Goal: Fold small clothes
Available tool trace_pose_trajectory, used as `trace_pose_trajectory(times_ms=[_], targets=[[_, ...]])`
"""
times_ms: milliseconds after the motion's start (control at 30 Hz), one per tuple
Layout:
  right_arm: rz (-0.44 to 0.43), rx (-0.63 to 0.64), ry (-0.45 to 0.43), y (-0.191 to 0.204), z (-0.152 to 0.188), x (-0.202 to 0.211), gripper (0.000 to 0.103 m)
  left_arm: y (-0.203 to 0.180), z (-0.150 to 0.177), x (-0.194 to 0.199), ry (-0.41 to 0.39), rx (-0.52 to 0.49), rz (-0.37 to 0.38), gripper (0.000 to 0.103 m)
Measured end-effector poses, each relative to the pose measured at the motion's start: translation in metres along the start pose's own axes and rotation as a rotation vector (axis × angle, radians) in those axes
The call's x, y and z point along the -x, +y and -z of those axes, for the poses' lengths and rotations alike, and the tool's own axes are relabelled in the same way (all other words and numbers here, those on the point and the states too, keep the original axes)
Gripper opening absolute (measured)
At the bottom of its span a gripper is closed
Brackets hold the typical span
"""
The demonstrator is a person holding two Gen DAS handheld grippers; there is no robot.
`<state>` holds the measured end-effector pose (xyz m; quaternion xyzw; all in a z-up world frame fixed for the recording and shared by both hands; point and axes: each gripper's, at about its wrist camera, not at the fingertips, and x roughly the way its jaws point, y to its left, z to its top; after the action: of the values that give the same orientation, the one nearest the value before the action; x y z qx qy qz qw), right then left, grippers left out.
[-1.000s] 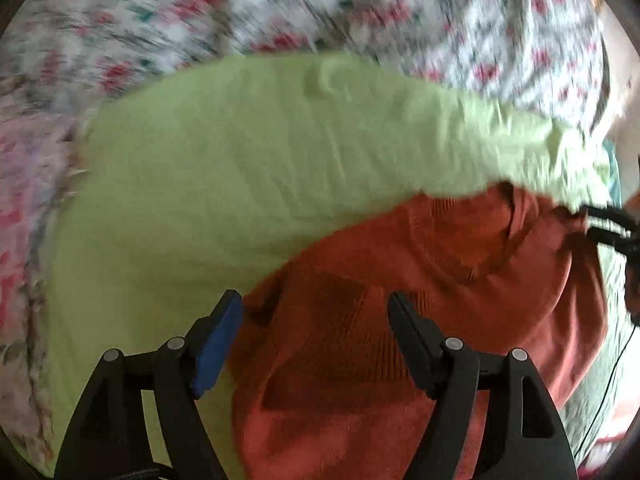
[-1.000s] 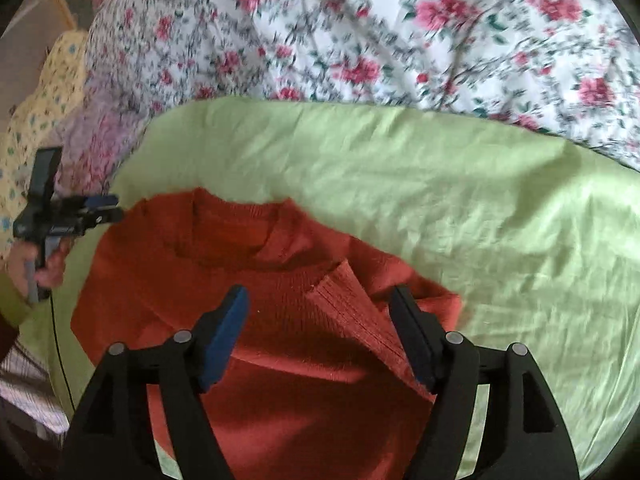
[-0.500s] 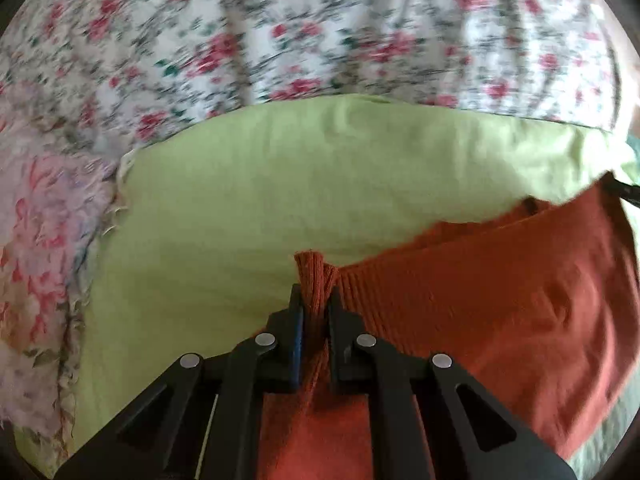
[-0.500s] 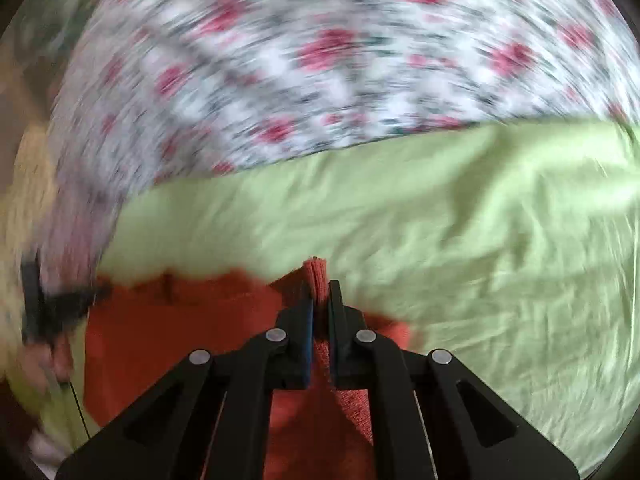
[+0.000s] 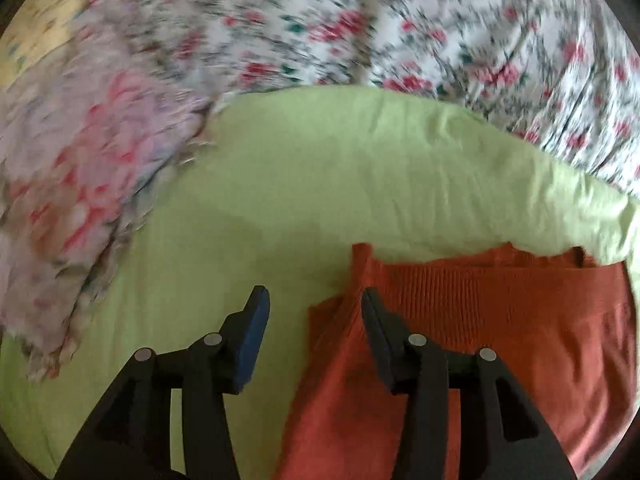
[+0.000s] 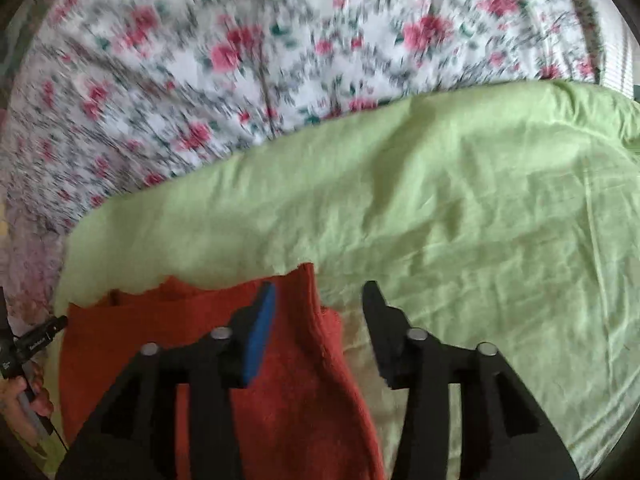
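A rust-orange knit sweater [image 5: 500, 328] lies folded on a light green sheet [image 5: 320, 184]. In the left wrist view its left corner pokes up between the fingers of my left gripper [image 5: 316, 300], which is open and holds nothing. In the right wrist view the sweater [image 6: 168, 344] lies lower left, its right corner between the fingers of my right gripper [image 6: 320, 296], also open and empty. The other gripper and the hand holding it [image 6: 24, 364] show at the left edge of the right wrist view.
A white bedspread with red flowers [image 6: 256, 56] covers the bed beyond the green sheet [image 6: 460, 216]. A pale pink floral cloth [image 5: 68, 200] lies left of the sheet in the left wrist view.
Half a second ago both grippers were shut on pinches of the sweater's edge. Both have now opened and let go, and the sweater lies flatter and further folded.
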<state>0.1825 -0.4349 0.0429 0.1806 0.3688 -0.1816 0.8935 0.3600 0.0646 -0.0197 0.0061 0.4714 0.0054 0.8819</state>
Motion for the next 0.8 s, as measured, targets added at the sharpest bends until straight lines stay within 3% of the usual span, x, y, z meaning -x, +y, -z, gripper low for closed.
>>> trace_pose_trajectory(times_ms=[167,333,533,800], targets=[[-0.115,0.007,0.023,0.008,0.028,0.041,0.049,0.015,0.036,0.04,0.014,0.051,0.064,0.048],[-0.207,0.018,0.113,0.022,0.085,0.054,0.049,0.018,0.092,0.068,0.088,0.133,0.158,0.048],[-0.213,-0.017,0.187,0.016,0.137,0.061,0.049,0.013,0.144,0.094,0.127,0.205,0.236,0.051],[-0.158,-0.073,0.192,-0.009,0.158,0.067,0.049,0.008,0.177,0.095,0.194,0.269,0.3,0.054]])
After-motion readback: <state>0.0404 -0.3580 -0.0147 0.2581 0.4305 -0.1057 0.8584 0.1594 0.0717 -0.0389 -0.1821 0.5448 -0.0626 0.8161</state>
